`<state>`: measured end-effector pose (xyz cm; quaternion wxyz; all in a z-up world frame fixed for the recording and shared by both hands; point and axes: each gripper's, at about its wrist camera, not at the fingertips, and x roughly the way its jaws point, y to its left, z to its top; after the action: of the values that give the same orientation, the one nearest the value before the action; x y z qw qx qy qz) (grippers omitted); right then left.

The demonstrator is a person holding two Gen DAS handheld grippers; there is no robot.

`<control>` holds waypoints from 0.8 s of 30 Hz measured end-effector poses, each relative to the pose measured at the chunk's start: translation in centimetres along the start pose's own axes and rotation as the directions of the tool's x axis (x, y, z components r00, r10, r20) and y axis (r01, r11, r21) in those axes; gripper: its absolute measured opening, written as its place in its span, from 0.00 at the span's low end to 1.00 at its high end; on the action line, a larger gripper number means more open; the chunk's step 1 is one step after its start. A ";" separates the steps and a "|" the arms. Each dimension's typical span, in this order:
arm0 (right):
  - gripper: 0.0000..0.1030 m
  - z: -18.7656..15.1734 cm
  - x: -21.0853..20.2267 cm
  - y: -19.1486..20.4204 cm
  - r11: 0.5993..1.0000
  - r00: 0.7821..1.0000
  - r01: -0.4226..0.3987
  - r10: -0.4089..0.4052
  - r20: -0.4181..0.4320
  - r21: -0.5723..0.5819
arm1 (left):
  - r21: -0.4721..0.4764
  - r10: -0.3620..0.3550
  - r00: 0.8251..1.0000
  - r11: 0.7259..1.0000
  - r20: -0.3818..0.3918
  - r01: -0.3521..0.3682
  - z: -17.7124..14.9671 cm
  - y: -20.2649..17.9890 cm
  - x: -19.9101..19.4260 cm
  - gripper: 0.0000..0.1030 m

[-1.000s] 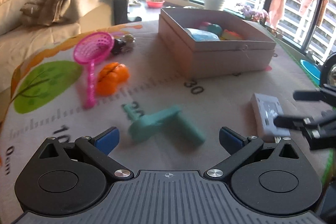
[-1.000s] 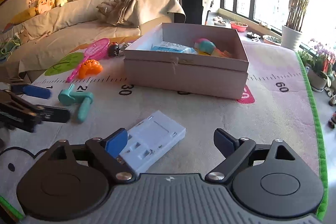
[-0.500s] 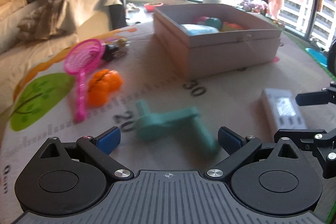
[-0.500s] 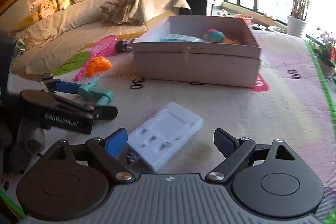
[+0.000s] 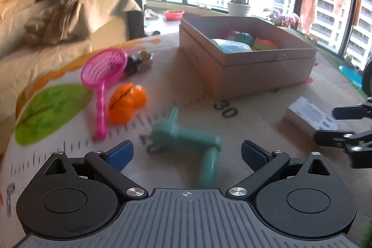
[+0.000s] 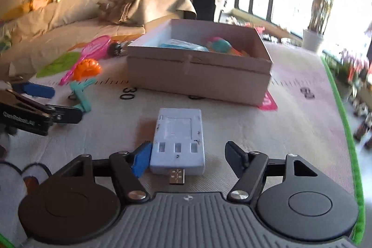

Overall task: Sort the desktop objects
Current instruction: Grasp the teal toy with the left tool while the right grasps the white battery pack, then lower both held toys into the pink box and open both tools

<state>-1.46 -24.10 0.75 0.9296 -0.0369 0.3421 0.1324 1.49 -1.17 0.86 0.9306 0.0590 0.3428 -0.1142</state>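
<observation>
Your right tongs have just been closing around the white charger; only the left pad touches, so it may skid sideways. Left tongs gape over the teal toy.

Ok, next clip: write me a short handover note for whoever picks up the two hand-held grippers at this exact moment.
Right hand-held gripper: jaws have just been closing around the white USB charger; one pad touches its side, the other is still clear, so no grip yet.
Left hand-held gripper: open, empty, over the teal toy.
Done: several items already lie in the cardboard box.
Left on the mat: charger, teal toy, orange toy, pink strainer, and a small dark object beside it.
Next, probably: finish the grasp and carry the charger to the box.
</observation>
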 end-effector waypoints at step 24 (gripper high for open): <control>0.46 2.5 -2.2 -0.3 0.996 0.997 -0.077 0.078 0.028 -0.038 | 0.096 -0.096 0.986 0.992 0.138 0.084 1.8 -2.1 -6.7 0.73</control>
<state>-1.39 -24.50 4.02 0.9279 -0.0388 0.3268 0.1751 -2.88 -2.40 6.50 0.9429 0.0772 0.2723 -0.1755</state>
